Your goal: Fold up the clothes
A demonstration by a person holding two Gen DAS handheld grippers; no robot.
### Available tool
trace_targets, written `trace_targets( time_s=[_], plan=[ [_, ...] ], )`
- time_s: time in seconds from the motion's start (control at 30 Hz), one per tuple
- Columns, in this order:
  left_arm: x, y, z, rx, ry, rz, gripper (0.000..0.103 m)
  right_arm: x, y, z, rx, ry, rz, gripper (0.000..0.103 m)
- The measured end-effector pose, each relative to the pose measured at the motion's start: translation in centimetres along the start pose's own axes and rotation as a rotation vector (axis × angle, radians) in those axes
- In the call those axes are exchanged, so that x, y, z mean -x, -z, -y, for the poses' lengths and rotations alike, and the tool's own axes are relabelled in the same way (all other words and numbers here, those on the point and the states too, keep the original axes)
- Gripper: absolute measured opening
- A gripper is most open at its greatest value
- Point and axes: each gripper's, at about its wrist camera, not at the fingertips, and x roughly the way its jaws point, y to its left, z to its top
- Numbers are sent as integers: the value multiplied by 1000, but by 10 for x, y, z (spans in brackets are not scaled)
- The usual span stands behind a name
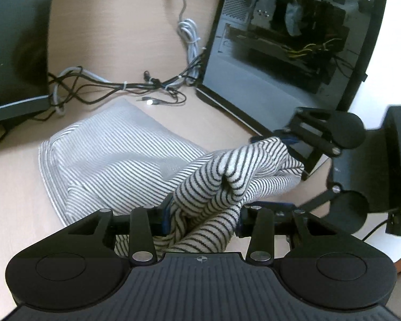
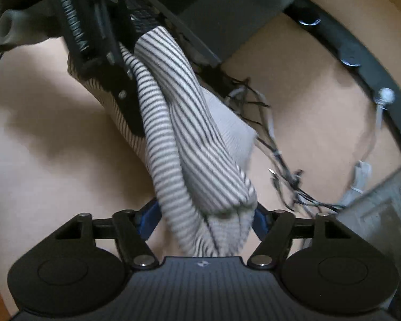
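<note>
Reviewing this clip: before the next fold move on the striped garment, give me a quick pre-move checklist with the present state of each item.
1. Left gripper has striped garment bunched between its pads: ok.
2. Right gripper has cloth between its pads: ok; grip firmness: cannot tell.
3. Cloth span between both grippers taut and untwisted: not ok, it is rolled and bunched.
4. Rest of garment lying flat on the table: not ok, rumpled.
5. Cable tangle apart from the cloth: ok, but close.
6. Open computer case apart from the garment: ok.
</note>
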Motion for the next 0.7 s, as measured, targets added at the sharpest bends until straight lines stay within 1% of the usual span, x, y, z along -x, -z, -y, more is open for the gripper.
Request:
trace_targets(
  time_s=[0.03,0.07,0.17,0.27,0.3,0.4,0.47,0.53,0.6,0.63,0.67,0.7],
  plan=[
    [2,2,-2,1,-6,-2,46,-2,-4,0,3,-23,-2,56],
    [2,4,-5,4,-10,-4,46,-5,-8,-1,6,-47,-4,46],
    [11,13,-13,26,-1,-15,46,0,-17,-5,-7,-116,-13,34],
    [31,22,-13,11,57,-24,46,23,-28,-5,-86,-205,-43,33],
    [38,25,-13,15,92,-22,46,31,-32,-5,-113,-234,-53,32],
    [61,35,-15,25,202,-19,46,60,-35,-7,-213,-277,-55,32],
    [75,39,-19,21,295,-17,52,76,-37,-10,-275,-274,-50,31],
    [91,36,-31,27,393,14,59,93,-37,-19,-325,-250,-48,31],
    [101,23,-51,70,437,61,72,102,-39,-25,-367,-218,-60,30],
    [106,16,-61,92,459,85,82,105,-40,-27,-389,-204,-67,30],
    [105,7,-70,121,461,113,84,109,-40,-32,-405,-193,-80,30],
    [98,1,-77,154,467,118,83,111,-39,-35,-413,-182,-91,30]
  ],
)
